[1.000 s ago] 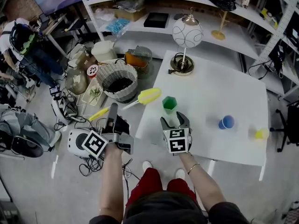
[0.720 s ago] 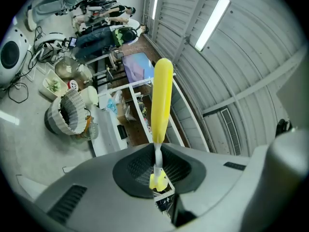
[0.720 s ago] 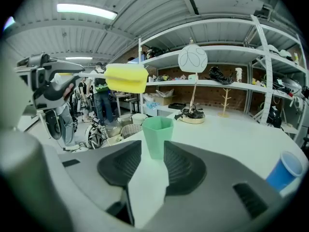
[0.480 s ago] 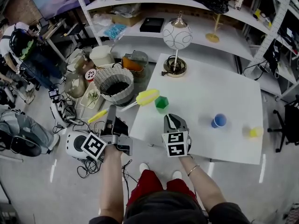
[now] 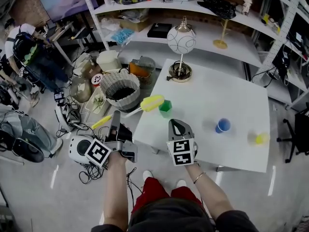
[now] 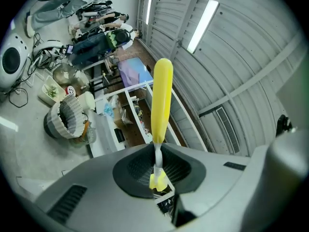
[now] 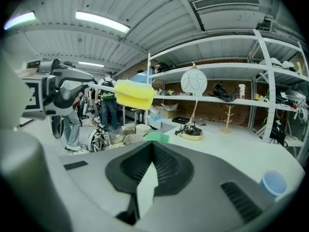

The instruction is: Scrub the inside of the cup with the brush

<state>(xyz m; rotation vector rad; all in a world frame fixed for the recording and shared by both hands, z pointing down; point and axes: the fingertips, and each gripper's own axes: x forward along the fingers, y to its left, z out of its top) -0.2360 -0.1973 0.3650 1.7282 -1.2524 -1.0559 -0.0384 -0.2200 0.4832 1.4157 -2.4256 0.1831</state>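
Head view: the cup (image 5: 165,106) stands near the left edge of the surface (image 5: 227,91), with the brush (image 5: 152,102) head just beside it. The right tongs (image 5: 176,125) sit apart from the cup.

Left gripper view: the left tongs (image 6: 158,173) are clenched on the brush handle.

Right gripper view: the right tongs are clenched on nothing, and the cup is just past their tips. With the cup unheld, a push from the brush would likely tip it or slide it off the edge.

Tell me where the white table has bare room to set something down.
The white table is barest in its middle, bordered by the white globe lamp, the green plastic cup and the blue cup. The far right corner, behind the small yellow object, is free. Crowded: the left corner, by that cup and the yellow brush.
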